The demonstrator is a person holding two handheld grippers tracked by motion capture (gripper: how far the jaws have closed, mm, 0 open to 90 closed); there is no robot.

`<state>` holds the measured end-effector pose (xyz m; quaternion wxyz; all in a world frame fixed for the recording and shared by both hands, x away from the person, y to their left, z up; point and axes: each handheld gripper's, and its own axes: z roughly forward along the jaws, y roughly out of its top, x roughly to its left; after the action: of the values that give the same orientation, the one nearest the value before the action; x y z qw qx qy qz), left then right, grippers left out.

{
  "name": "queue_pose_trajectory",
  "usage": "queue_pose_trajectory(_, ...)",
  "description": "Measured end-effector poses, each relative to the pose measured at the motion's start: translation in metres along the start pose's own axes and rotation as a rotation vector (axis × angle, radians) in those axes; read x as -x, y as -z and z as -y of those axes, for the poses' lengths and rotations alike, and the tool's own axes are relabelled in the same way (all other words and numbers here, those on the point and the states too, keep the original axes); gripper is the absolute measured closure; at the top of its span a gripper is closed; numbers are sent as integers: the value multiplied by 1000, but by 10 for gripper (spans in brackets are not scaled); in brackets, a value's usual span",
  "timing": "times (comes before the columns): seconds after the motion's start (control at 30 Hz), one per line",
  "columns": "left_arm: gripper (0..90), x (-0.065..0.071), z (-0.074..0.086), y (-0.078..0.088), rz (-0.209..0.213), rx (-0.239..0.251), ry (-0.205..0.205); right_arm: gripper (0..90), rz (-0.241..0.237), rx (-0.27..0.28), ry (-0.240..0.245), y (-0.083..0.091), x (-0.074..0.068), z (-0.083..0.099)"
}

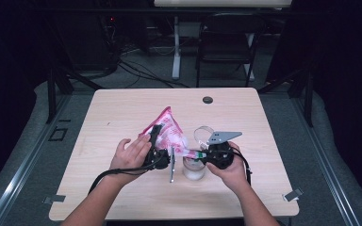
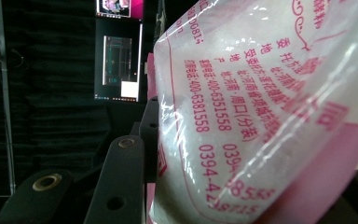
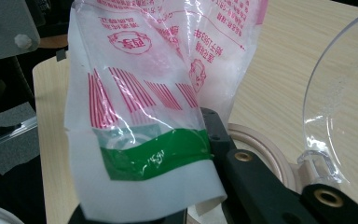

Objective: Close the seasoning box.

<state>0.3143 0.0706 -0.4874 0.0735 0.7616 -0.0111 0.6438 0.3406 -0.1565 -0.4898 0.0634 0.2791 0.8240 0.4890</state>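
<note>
A pink-and-white plastic bag [image 1: 169,128] of white granules hangs tilted above the table between both grippers. My left gripper [image 1: 156,134] is shut on the bag's fat upper part; in the left gripper view the bag [image 2: 261,116] bulges against the black finger [image 2: 121,186]. My right gripper [image 1: 196,154] is shut on the bag's narrow end, which carries a green stripe [image 3: 154,156] and red print [image 3: 135,93]. That end sits just over a glass jar [image 1: 193,169] with a pale rim [image 3: 261,149]. The jar's clear hinged lid [image 3: 345,107] stands open behind it.
The wooden table [image 1: 122,113] has a small black round cap [image 1: 208,100] near its far edge. A dark folding chair [image 1: 226,42] and floor cables [image 1: 141,70] lie beyond the table. Both forearms come in from the near edge.
</note>
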Motion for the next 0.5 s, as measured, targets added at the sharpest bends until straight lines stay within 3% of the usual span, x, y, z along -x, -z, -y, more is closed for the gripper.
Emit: queue_pose_trajectory(0.5, 651, -2, -1, 0, -8, 2, -6, 893, 3, 2, -1, 0, 0, 0)
